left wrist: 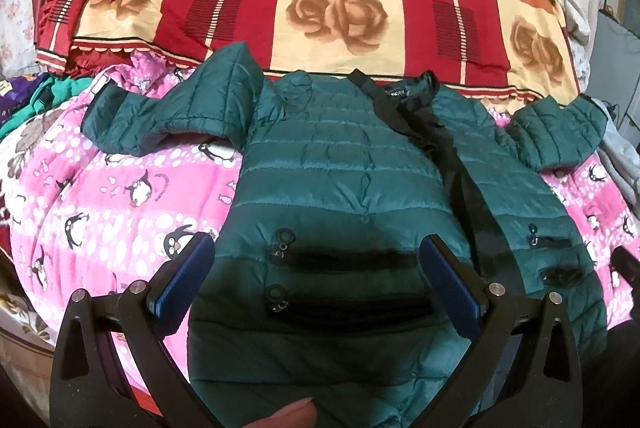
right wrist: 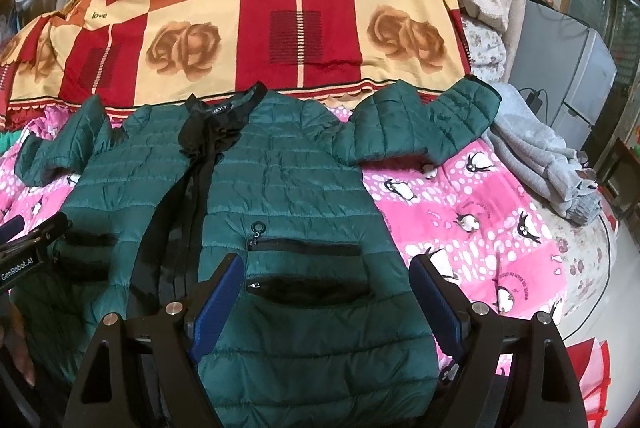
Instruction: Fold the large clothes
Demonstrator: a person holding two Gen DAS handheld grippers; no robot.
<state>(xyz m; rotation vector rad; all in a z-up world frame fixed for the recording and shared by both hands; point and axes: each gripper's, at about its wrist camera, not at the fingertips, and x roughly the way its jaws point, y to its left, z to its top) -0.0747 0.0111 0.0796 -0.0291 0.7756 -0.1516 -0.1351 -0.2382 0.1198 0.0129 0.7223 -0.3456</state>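
A pink penguin blanket is carrying the green puffer jacket, lying flat mid-frame; left claw and right claw are hovering wide, gripping nothing.

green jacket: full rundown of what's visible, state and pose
The green jacket is dark teal, quilted and shiny like nylon puffer fabric, with a black collar, black front zipper and black zipped pockets with ring pulls. It lies front up, unfolded, on the pink penguin blanket, both sleeves spread sideways and bent. Neither open gripper holds it.
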